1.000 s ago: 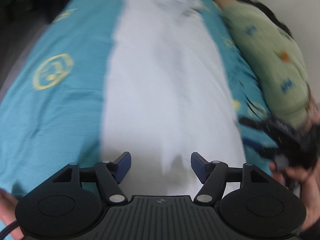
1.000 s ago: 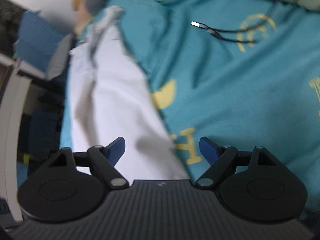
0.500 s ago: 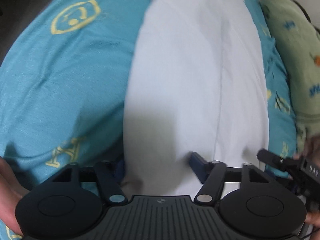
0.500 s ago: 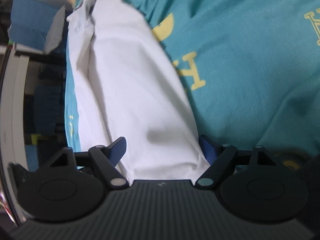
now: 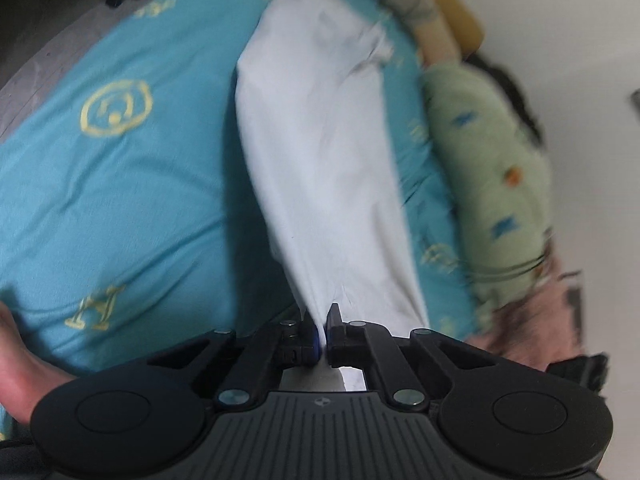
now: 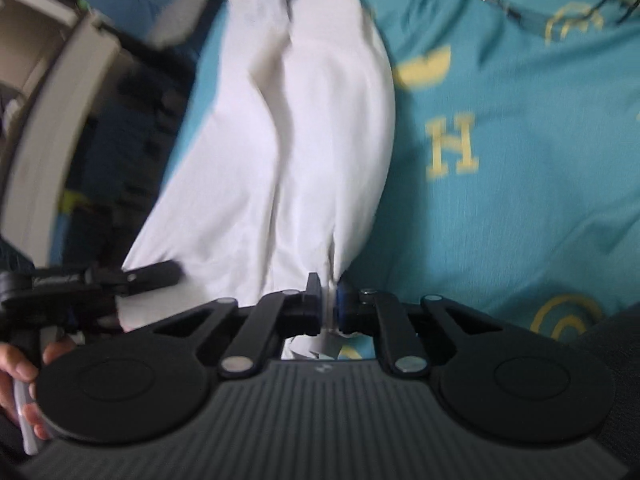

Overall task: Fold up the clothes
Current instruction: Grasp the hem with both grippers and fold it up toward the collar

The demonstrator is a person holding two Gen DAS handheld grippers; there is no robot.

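A long white garment (image 5: 320, 140) lies lengthwise on a teal bedspread (image 5: 120, 184) with yellow prints. My left gripper (image 5: 323, 330) is shut on the garment's near end, which bunches into its jaws. In the right wrist view the same white garment (image 6: 304, 132) runs away from me, and my right gripper (image 6: 329, 306) is shut on its near edge. The left gripper (image 6: 152, 274) also shows at the left of the right wrist view, on the same end of the cloth. The near end is lifted and taut; the far end rests on the bed.
A green patterned garment (image 5: 492, 168) lies on the bed's right side by the white wall. A thin dark cable (image 6: 516, 12) lies on the bedspread at the far right. Pale furniture (image 6: 48, 92) stands beyond the bed's left edge.
Both grippers were open over the garment's near end; now both have shut on it and lifted it, so the cloth has narrowed and pulled taut.
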